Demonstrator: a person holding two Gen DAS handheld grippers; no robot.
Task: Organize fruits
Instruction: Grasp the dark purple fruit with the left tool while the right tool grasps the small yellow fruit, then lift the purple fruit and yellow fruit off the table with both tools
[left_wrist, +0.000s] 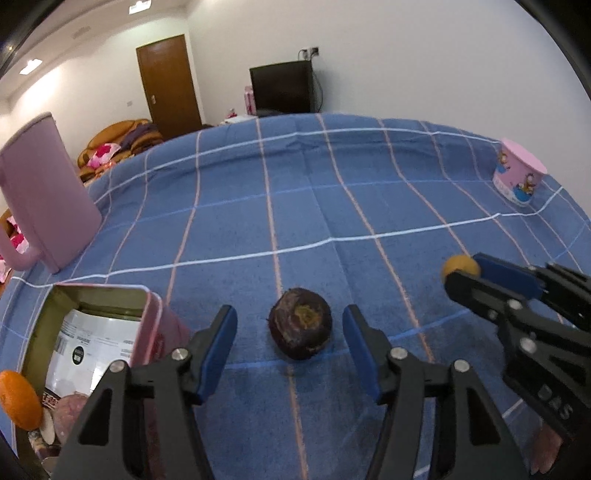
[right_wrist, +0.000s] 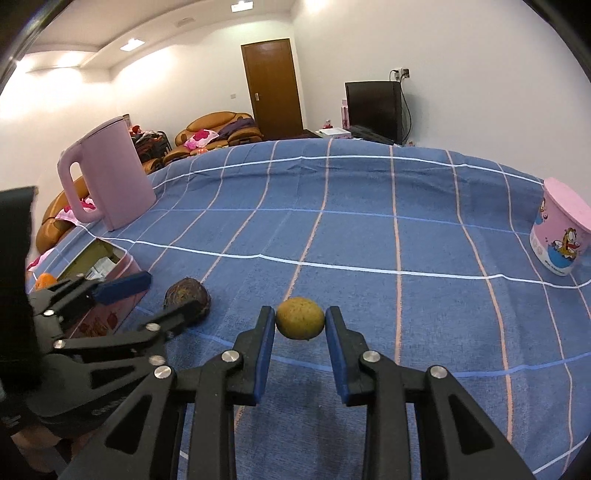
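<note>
Blue checked tablecloth (left_wrist: 295, 192) across the whole work surface, with white and pale orange lines.

Pink rectangular tin (left_wrist: 92, 332), lid off, at the near left edge of the cloth. Inside: white printed packet (left_wrist: 92, 343) against the far wall, pale purplish rounded item (left_wrist: 68, 410) at the near end, not identifiable. Orange (left_wrist: 18, 400) at the tin's near left corner; inside or just outside not determinable.

Dark purple wrinkled round fruit (left_wrist: 300, 323), resting on the cloth just right of the tin. Left gripper (left_wrist: 290, 325) spread wide, blue pads on either side of this fruit, clear gaps on both sides, no contact.

Small yellow-green citrus (right_wrist: 300, 318), clamped between the blue pads of the right gripper (right_wrist: 300, 322), both pads pressed to its sides. Whether lifted or touching the cloth not determinable. Positioned right of the dark fruit, apart from it.

Pink electric kettle (right_wrist: 107, 173), upright at the far left of the cloth, handle facing left, contents hidden.

Pink cartoon-printed cup (right_wrist: 561, 232), at the far right edge, apparently inverted with wider end down, contents hidden.

Beyond the table: brown door (right_wrist: 273, 88), black monitor (right_wrist: 373, 107), orange-brown sofa (right_wrist: 218, 129) piled with cushions.
</note>
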